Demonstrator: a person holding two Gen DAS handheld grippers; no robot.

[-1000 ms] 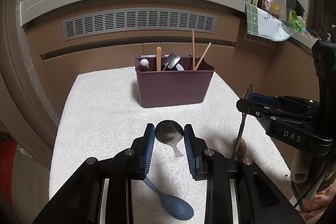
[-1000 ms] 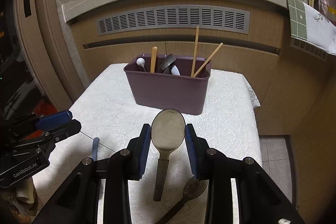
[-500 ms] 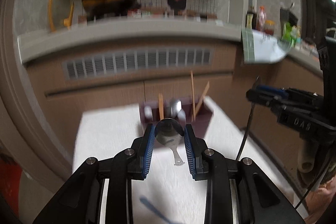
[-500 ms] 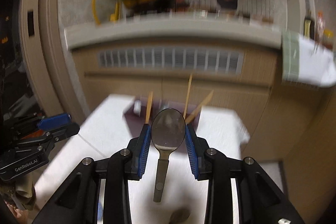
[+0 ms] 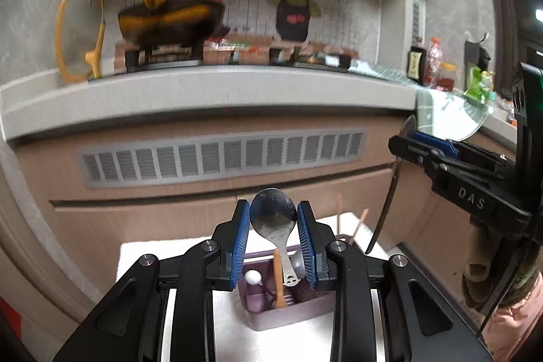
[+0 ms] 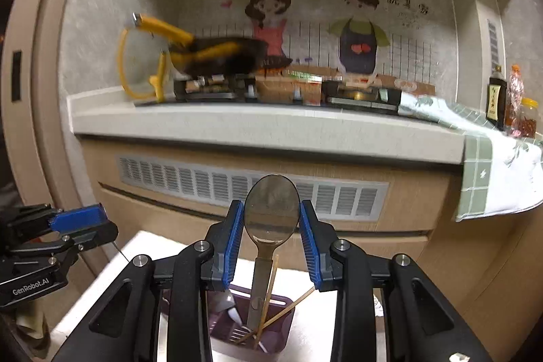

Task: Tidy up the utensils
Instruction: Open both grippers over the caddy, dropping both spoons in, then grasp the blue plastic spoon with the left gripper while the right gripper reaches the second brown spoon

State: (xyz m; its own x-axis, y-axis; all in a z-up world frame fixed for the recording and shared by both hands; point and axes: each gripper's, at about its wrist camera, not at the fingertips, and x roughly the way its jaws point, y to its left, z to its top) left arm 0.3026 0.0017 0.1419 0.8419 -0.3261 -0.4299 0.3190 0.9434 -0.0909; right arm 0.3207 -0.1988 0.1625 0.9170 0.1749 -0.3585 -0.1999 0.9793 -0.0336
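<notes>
above the purple utensil caddy (image 5: 288,311), a small steel spoon (image 5: 273,215) and a larger spoon (image 6: 271,212) are clamped bowl-up in the left and right jaws; a misaligned release could send a handle onto the caddy's rim.

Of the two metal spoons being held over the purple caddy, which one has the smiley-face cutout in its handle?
The short steel spoon in the left gripper; its handle tip shows a smiley cutout. The longer metal spoon in the right gripper has a plain flat handle.

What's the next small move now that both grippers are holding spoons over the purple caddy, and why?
Probably lower the right gripper a little, then open it. Its large spoon hangs handle-down over the purple caddy, clear of the chopsticks. The left gripper with its small spoon can follow.
</notes>
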